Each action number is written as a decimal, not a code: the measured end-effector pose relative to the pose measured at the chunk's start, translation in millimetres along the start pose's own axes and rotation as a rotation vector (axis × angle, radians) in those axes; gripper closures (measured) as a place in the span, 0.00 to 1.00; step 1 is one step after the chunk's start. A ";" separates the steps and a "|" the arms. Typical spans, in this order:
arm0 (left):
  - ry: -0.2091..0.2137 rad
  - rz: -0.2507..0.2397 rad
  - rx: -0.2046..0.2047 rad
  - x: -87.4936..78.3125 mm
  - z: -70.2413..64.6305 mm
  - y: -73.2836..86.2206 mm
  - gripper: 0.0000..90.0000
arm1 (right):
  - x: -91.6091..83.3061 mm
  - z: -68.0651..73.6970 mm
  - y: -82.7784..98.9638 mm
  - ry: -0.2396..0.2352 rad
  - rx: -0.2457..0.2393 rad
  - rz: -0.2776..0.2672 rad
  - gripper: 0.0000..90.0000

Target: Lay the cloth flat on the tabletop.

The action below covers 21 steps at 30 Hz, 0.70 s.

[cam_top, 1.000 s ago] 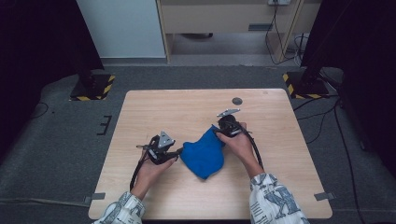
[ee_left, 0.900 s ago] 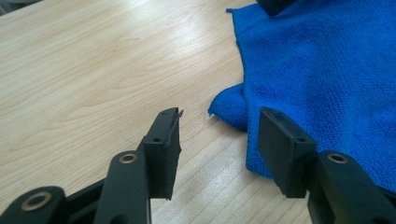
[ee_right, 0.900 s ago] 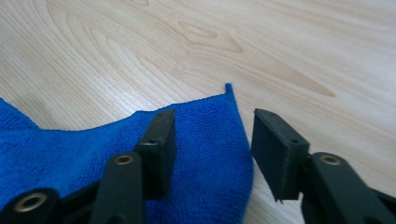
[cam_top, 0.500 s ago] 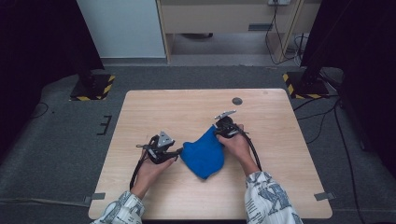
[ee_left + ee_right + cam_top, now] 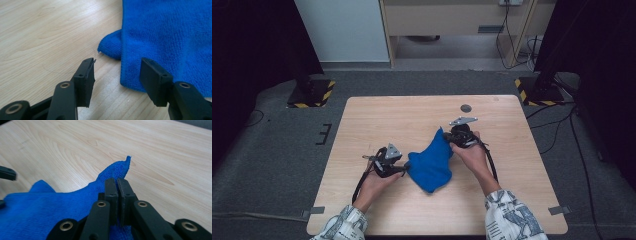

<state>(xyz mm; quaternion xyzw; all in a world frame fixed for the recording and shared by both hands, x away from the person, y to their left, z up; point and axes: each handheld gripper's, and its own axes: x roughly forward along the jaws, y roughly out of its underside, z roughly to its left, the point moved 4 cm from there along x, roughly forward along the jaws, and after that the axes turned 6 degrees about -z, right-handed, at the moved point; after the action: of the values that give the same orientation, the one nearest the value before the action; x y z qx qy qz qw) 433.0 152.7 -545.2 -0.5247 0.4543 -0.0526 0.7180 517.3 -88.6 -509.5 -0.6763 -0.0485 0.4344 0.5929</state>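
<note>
A blue cloth (image 5: 430,162) lies crumpled in the middle of the wooden table (image 5: 402,115). My right gripper (image 5: 449,140) is shut on its far corner; its jaws have just closed there. In the right gripper view the jaws (image 5: 117,185) meet on the blue cloth (image 5: 50,205), whose tip pokes up past them. My left gripper (image 5: 404,170) sits low at the cloth's left edge, open, and its jaws have just been widening. In the left gripper view the jaws (image 5: 117,75) straddle the edge of the cloth (image 5: 170,37) without pressing on it.
A small dark round disc (image 5: 466,108) sits near the table's far edge. Two black stands with yellow-striped bases (image 5: 312,92) (image 5: 537,90) flank the far corners on the floor. Cables run along the floor at the right.
The right gripper has closed on the cloth's far corner and lifted it slightly, drawing that corner into a peak. The left hand has stayed in place.
</note>
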 end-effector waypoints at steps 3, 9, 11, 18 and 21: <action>0.015 0.015 0.005 2.8 -2.3 1.5 0.51 | -8.2 2.7 -3.1 -0.010 -0.003 -0.014 0.97; 0.061 0.032 -0.011 5.8 -4.1 4.0 0.61 | -19.3 3.5 -8.5 -0.018 -0.015 -0.033 0.97; 0.073 0.034 -0.012 7.2 -4.7 4.5 0.67 | -21.7 2.7 -9.0 -0.019 -0.017 -0.034 0.97; 0.081 0.041 0.001 8.0 -6.6 1.9 0.87 | -30.2 6.0 -9.9 -0.026 -0.024 -0.046 0.97; 0.076 0.027 -0.014 5.1 -3.9 -0.4 0.93 | -34.2 6.7 -9.1 -0.029 -0.035 -0.047 0.97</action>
<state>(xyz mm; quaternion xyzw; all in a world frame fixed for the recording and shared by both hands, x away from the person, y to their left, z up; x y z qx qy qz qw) 433.4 146.9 -548.1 -0.5213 0.4884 -0.0596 0.6973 495.9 -100.7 -483.2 -0.6789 -0.0804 0.4289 0.5904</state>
